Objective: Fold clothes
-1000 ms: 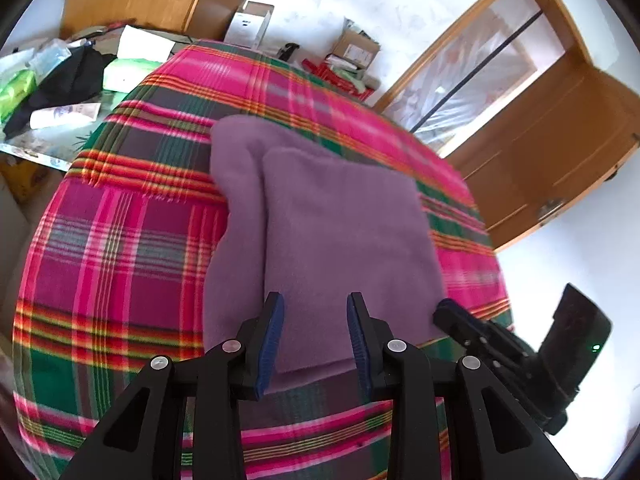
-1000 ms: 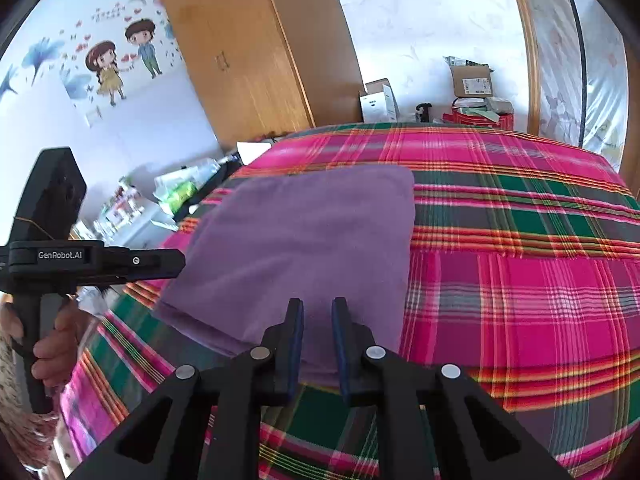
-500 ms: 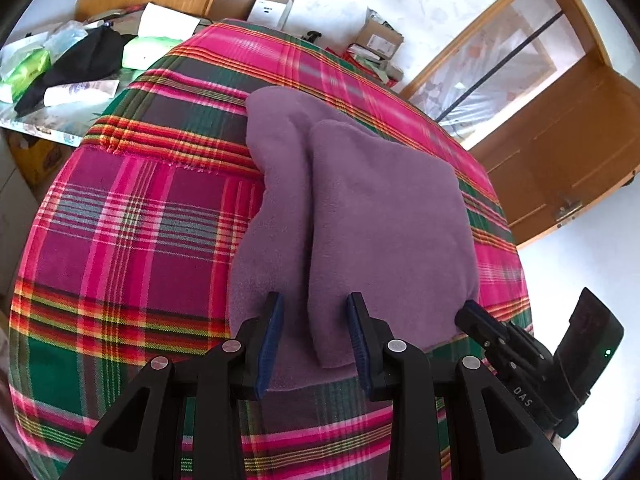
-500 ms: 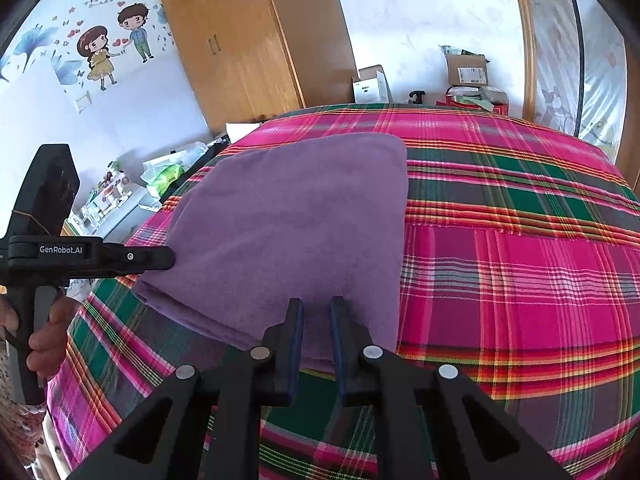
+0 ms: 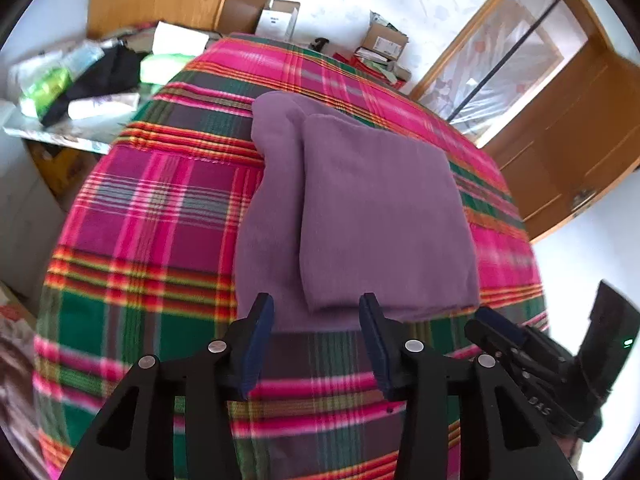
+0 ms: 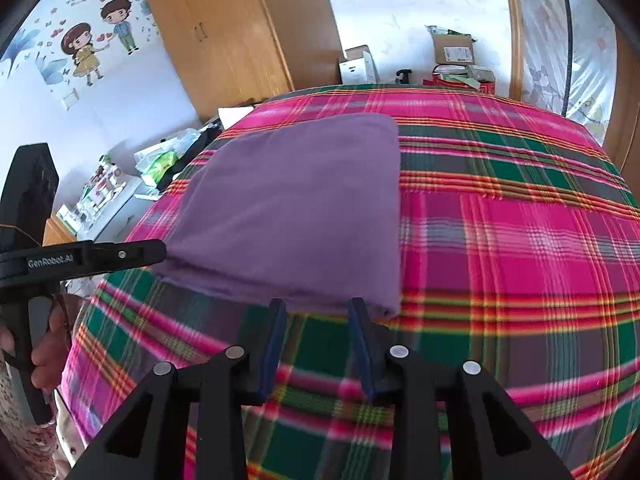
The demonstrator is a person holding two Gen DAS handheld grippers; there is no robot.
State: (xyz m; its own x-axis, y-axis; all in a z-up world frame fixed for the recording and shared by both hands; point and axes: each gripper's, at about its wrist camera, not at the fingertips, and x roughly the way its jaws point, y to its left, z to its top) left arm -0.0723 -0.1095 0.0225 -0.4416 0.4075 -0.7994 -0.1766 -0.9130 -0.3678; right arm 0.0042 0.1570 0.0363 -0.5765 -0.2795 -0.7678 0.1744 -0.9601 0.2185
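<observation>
Both grippers have pulled back off the cloth (image 5: 372, 208): left gripper (image 5: 316, 316) spread wide, empty, right gripper (image 6: 316, 314) now parted too. Folded purple cloth lies just ahead of the jaws on the plaid bed (image 5: 160, 208). Beyond, cardboard boxes (image 6: 454, 50), contents unclear.

White lettering "GenRobot.AI" stands on the side of the left gripper (image 6: 120, 254) in the right wrist view. The right gripper (image 5: 532, 384) body shows the letters "DAS" in the left wrist view. Labels on the cardboard boxes (image 6: 452, 54) by the far wall are too small to read.
</observation>
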